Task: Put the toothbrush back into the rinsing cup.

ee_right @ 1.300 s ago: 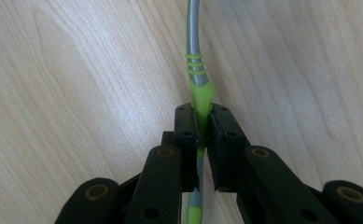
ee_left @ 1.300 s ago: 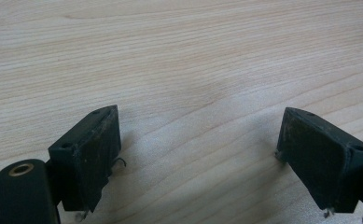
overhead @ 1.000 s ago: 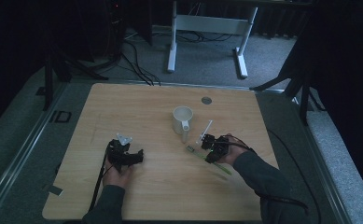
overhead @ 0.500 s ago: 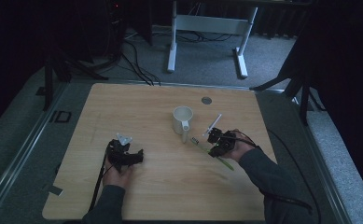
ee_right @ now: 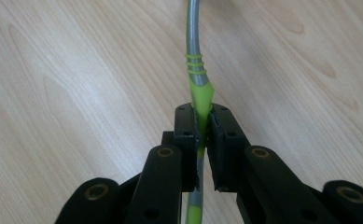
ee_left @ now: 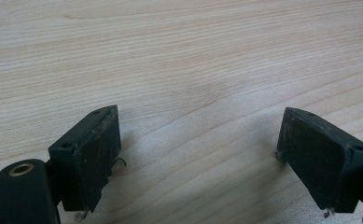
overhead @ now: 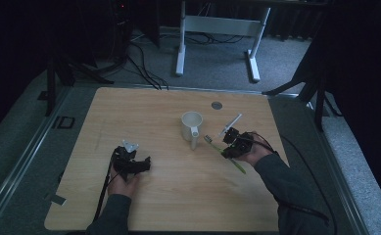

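From above, I see my right tool (overhead: 231,143) pinching a green-and-grey toothbrush (overhead: 226,155) partway along its handle, lifted just off the wooden tabletop (overhead: 168,196). In the right gripper view the two black jaws are pressed together on the green part of the handle (ee_right: 200,100), the grey neck running straight away from me toward twelve o'clock. In the high view the brush's long axis slants from its head at about ten o'clock, near the mug, to the handle's tail at about four o'clock, toward my forearm. The white mug (overhead: 191,126) stands upright at roughly ten o'clock from the right tool, near it but apart, its handle turned toward me. I judge the coming move turns on swinging the brush so it points at the mug's open mouth. My left tool (overhead: 130,162) rests well apart at about eight o'clock from the mug, jaws spread wide over bare wood and holding nothing, so the right hand is the nearer
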`<state>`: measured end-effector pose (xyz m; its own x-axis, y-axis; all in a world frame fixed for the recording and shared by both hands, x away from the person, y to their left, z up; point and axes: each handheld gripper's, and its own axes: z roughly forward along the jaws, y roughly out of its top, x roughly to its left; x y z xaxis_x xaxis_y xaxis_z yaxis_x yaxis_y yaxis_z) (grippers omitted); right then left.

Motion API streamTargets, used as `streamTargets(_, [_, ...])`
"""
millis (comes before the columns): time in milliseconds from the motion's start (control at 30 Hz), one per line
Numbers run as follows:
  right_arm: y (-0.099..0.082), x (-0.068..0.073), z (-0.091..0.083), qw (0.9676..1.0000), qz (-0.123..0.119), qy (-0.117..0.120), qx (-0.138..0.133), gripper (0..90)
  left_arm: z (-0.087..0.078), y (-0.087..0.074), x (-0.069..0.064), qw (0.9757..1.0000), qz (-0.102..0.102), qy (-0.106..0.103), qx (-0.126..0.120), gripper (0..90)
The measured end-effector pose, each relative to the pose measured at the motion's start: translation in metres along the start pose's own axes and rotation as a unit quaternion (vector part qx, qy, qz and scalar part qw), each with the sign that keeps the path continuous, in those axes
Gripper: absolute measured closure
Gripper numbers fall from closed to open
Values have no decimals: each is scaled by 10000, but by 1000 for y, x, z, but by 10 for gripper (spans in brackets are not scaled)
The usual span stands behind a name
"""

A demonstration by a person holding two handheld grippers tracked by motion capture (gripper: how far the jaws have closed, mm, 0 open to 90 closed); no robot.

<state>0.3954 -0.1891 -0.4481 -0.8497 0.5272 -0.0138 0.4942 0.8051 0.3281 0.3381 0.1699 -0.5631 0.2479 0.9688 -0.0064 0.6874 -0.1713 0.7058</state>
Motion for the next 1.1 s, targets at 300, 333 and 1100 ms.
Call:
streamTargets(300, [-1, -4, -6, 9996, 155, -53, -215, 825, 0, 0, 0, 10000, -4, -1, -4, 140])
streamTargets(333, [-1, -5, -6, 9996, 162, -57, -246, 825, 0, 0, 0, 10000, 2, 0, 2, 140])
streamTargets(1100, [6, -10, -12, 9949, 482, -137, -880, 825, 0, 0, 0, 10000, -1, -2, 1, 140])
